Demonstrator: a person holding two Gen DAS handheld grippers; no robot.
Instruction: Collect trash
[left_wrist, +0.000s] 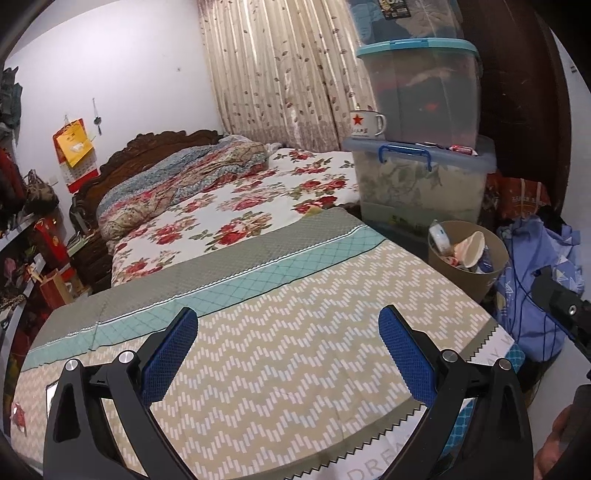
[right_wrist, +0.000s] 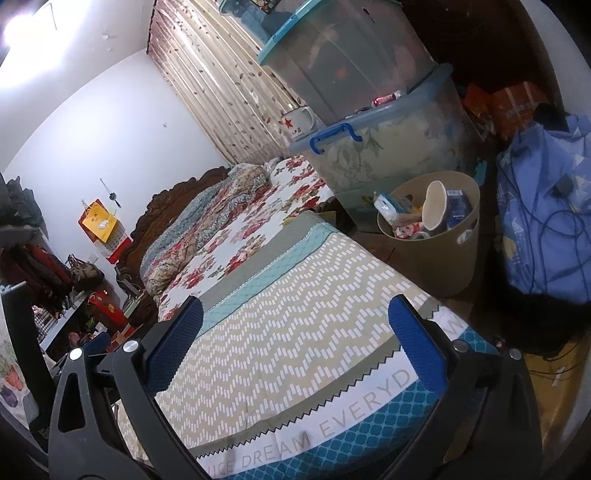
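Both the left gripper (left_wrist: 288, 347) and right gripper (right_wrist: 295, 339) hang above the zigzag blanket (left_wrist: 295, 350) with jaws wide apart, holding nothing. Just off the bed's corner stands the tan bin (right_wrist: 432, 254) — stuffed with a paper cup (right_wrist: 436, 206), cartons and wrappers — beside stacked storage boxes (left_wrist: 421, 181).

Both views were evenly lit indoors and sharp at the centre. Glare blew out the right wrist view's upper left; fisheye bending and dark vignetting ringed the edges.

bed cover (left_wrist: 295, 332) — open | bin (right_wrist: 428, 258) mouth crowded (cup, cartons) | boxes (right_wrist: 388, 147) — wall behind
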